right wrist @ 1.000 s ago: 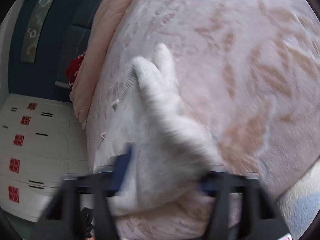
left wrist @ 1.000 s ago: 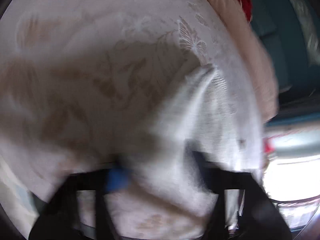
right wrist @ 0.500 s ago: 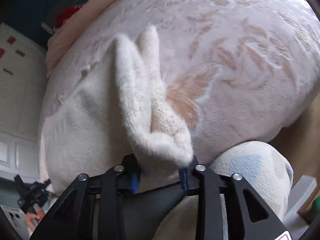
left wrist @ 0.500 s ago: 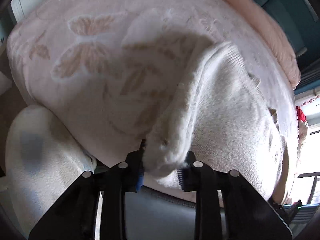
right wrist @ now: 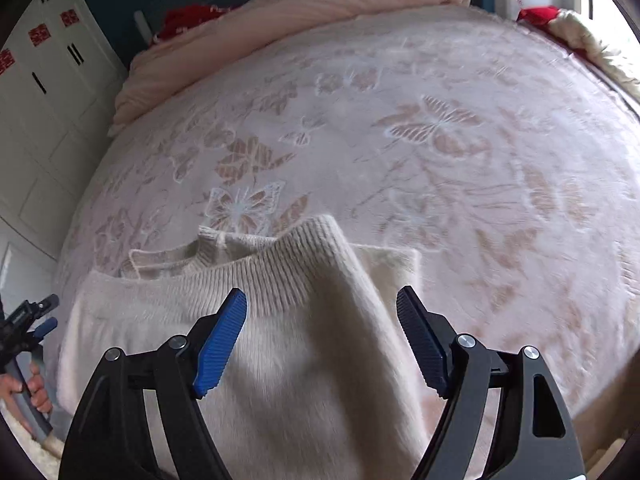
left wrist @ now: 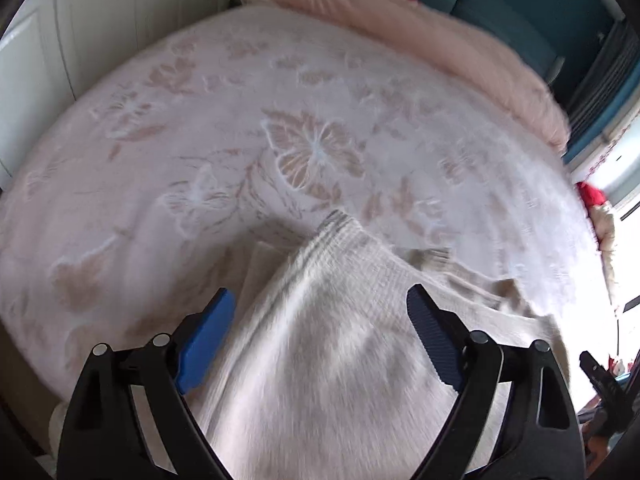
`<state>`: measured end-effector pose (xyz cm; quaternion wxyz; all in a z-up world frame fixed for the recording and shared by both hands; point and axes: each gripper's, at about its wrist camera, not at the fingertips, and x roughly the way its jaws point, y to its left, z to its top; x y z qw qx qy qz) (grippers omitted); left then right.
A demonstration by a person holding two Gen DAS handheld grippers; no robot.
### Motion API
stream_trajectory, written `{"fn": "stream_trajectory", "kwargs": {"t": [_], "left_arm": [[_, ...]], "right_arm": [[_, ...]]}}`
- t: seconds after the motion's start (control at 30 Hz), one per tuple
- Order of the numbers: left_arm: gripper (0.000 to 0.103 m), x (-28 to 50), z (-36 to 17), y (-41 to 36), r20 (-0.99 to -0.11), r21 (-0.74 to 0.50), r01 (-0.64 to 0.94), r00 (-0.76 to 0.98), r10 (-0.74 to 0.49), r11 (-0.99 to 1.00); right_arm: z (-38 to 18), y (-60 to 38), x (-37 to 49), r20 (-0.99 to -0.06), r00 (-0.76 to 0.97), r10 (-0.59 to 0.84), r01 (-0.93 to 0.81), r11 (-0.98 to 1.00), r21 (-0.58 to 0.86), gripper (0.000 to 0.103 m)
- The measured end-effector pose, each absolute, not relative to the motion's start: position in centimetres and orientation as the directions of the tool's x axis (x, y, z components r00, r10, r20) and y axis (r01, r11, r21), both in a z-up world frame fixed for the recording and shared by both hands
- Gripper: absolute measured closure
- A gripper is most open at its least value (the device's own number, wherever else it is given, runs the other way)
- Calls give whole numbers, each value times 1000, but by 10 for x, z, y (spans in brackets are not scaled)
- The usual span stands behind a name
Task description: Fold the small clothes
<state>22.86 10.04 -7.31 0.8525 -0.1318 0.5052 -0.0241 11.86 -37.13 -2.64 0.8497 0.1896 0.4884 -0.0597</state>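
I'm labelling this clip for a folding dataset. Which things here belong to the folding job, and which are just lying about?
Part of the job:
cream fluffy knitted sweater, folded over on the bed
left gripper, open
right gripper, open
pale pink butterfly-patterned bedspread, the work surface

Just lying about:
peach-pink rolled quilt
red fabric item
white panelled wardrobe

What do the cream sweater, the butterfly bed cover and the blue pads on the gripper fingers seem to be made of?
Sweater: soft, fuzzy knit, probably wool or acrylic; its ribbed hem shows knit rows. Bed cover: plush, matte fabric, likely fleece, with raised butterfly patterns. Blue pads: ridged, probably rubber or soft plastic, on black finger frames that look like hard plastic.
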Motion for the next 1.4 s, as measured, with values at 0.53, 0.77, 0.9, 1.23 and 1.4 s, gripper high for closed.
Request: {"fn": "stream_trajectory", "kwargs": {"t": [0.53,0.77,0.9,1.23,1.4], "left_arm": [[93,260,-97,92,-904,-89,-36,422,-66,995],[84,243,-82,79,-883,-43,3,468,-39,999],[67,198,-40,64,-831,-112,54,542,-124,992],[64,134,-100,2,-889,-139,176,411,-201,975],[65,140,-98,25,-894,-114,141,418,-163,983]], "right_arm": [[-87,-413,143,-898,431,85,412,867,280,95],[-32,-397,118,-840,543,4,395,881,260,79],[1,-347,88,-794,603,72,278,915,294,66],[-58,-213,75,-857,462,229,14,964,265,93],[-68,-331,53,-860,498,117,313,900,303,103]]}}
